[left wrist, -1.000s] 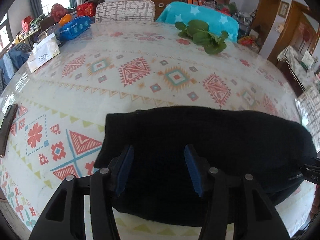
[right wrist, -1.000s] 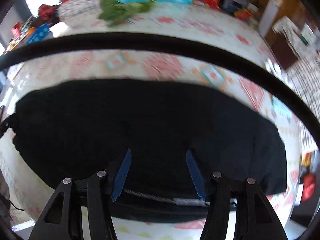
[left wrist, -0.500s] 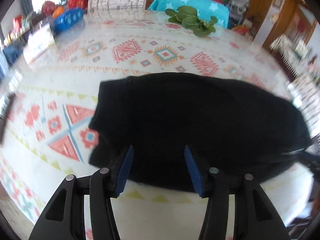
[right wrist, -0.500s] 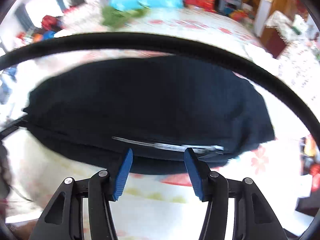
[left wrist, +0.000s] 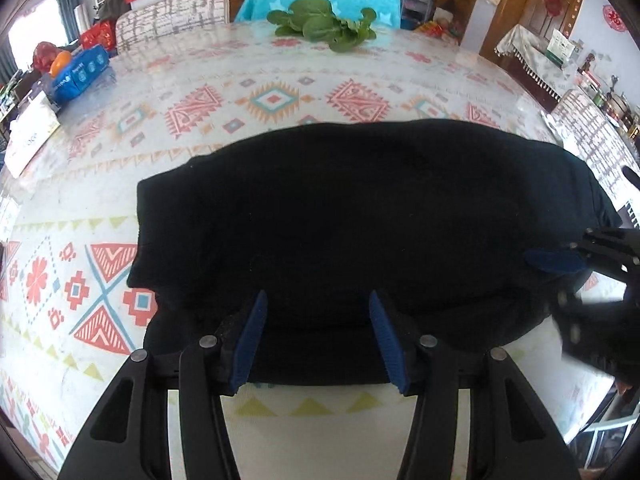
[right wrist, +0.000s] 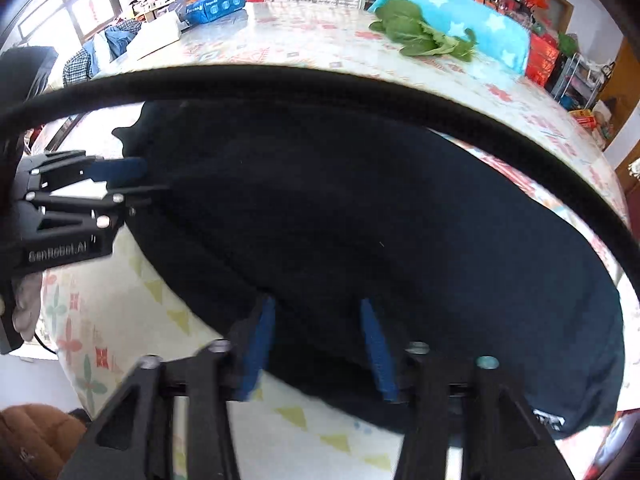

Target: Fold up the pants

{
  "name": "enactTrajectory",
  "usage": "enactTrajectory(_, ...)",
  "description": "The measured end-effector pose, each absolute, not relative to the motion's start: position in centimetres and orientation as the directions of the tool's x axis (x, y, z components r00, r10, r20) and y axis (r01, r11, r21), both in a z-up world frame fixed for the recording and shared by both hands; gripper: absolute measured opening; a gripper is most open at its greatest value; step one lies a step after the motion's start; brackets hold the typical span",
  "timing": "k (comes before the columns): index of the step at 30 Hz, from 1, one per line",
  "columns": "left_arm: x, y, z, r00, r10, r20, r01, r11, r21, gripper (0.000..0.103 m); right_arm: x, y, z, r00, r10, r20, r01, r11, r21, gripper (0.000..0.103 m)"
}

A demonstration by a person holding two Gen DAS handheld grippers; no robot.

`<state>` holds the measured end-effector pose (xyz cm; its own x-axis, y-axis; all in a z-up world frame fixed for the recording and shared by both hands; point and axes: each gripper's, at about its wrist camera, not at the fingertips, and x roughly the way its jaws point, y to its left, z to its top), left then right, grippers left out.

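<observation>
The black pants (left wrist: pixel 360 216) lie folded flat on the patterned tablecloth (left wrist: pixel 272 96), and also fill the right wrist view (right wrist: pixel 360 220). My left gripper (left wrist: pixel 316 312) is open, its blue pads over the near edge of the pants. My right gripper (right wrist: pixel 318 324) is open too, over the near edge further right. The right gripper shows at the right edge of the left wrist view (left wrist: pixel 560 260); the left gripper shows at the left of the right wrist view (right wrist: pixel 116 176). A black cable (right wrist: pixel 360 84) arcs across the right wrist view.
Leafy greens (left wrist: pixel 324 28) lie at the far side of the table. A blue package (left wrist: pixel 78 74) and a white tissue box (left wrist: pixel 30 136) sit at the far left. Chairs stand behind the table. The table's near edge runs just below the pants.
Both grippers pulled back toward the near edge and then moved forward over it again. The right gripper swung left, so the left gripper now shows in its view. Both stay open.
</observation>
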<state>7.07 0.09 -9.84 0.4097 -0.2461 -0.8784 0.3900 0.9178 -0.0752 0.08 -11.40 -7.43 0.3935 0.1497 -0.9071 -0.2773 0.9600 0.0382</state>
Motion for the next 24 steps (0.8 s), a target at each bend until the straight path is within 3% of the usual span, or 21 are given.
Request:
enactTrajectory(1, 6.9, 0.2, -10.0, 0.405, -0.245, -0.881, 0.398, 0.915, -0.071, 0.052, 0.5, -11.2, -7.7, 0.380, 0.152, -0.912, -0.272, 0.961, 0.047, 0.016)
enactTrajectory(3, 6.8, 0.0, -10.2, 0.408, -0.232, -0.883, 0.413, 0.910, -0.048, 0.052, 0.9, -11.5, -7.6, 0.370, 0.166, -0.914, -0.263, 0.962, 0.068, 0.011)
enactTrajectory(6, 6.8, 0.4, -10.1, 0.397, -0.232, -0.888, 0.411, 0.910, -0.054, 0.043, 0.9, -12.2, -7.2, 0.357, 0.201, -0.912, -0.249, 0.962, 0.114, 0.005)
enactTrajectory(13, 5.8, 3.2, -8.8, 0.360, -0.305, -0.882, 0.348, 0.921, -0.177, 0.042, -2.3, -14.2, -5.6, 0.337, 0.300, -0.892, -0.227, 0.946, 0.232, 0.005)
enactTrajectory(19, 5.4, 3.2, -8.0, 0.358, -0.327, -0.875, 0.326, 0.921, -0.211, 0.042, -2.5, -14.1, -6.5, 0.286, 0.288, -0.914, -0.201, 0.951, 0.236, 0.008)
enactTrajectory(24, 7.0, 1.6, -7.5, 0.400, -0.311, -0.862, 0.318, 0.929, -0.188, 0.047, -3.0, -18.3, -3.9, 0.404, 0.254, -0.879, -0.082, 0.967, 0.242, 0.009)
